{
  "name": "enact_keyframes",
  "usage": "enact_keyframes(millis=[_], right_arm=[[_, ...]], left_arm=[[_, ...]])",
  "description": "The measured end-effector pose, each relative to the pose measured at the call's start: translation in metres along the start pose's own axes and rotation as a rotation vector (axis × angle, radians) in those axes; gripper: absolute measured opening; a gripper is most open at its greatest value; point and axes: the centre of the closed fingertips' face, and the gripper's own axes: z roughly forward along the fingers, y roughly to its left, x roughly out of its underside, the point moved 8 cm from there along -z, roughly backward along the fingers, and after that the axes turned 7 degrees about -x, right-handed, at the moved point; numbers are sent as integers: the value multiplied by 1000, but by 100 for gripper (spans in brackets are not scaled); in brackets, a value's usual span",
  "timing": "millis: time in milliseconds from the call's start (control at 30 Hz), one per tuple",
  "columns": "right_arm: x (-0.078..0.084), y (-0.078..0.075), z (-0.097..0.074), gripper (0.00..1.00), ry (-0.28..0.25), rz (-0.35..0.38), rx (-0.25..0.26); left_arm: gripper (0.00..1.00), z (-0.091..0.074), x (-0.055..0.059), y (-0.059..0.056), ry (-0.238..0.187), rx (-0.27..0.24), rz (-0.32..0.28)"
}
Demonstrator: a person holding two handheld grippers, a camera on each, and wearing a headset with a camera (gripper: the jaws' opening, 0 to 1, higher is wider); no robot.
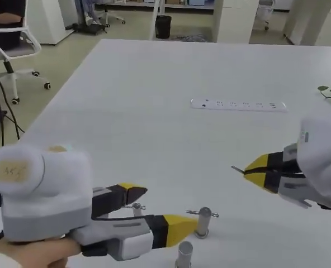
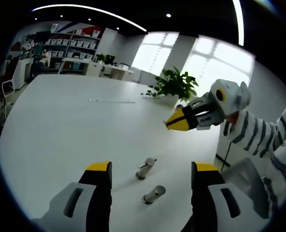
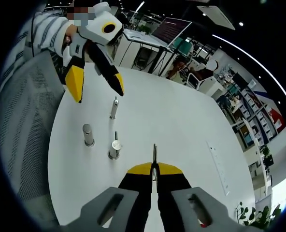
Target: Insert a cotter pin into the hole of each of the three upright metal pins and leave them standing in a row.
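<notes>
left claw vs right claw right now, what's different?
The left claw has its jaws wide apart and holds nothing; the right claw is shut on a cotter pin. In the head view the left claw sits by the metal pins; the right claw hangs off to the side, apart from them. Both have yellow tips on black jaws.

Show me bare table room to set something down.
Bare: the white table left of the white power strip, and the band on its near side. Crowded: the near edge, where three upright metal pins stand by the open left gripper; the right gripper holds a thin cotter pin.
</notes>
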Motion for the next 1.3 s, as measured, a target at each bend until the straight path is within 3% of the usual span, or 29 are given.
enact_keyframes(millis=[467, 567, 667, 900, 1300], right_arm=[[-20, 33, 3, 0, -80, 41, 32], [-21, 38, 4, 0, -90, 52, 46], [-22, 45, 6, 0, -93, 61, 59], [-23, 54, 7, 0, -89, 58, 76], [-34, 67, 8, 0, -99, 26, 77]], left_arm=[[53, 17, -13, -17, -23, 108, -6], [48, 20, -14, -20, -16, 131, 23], [43, 22, -15, -22, -17, 131, 73], [34, 26, -16, -26, -22, 167, 49], [15, 29, -14, -30, 14, 201, 55]])
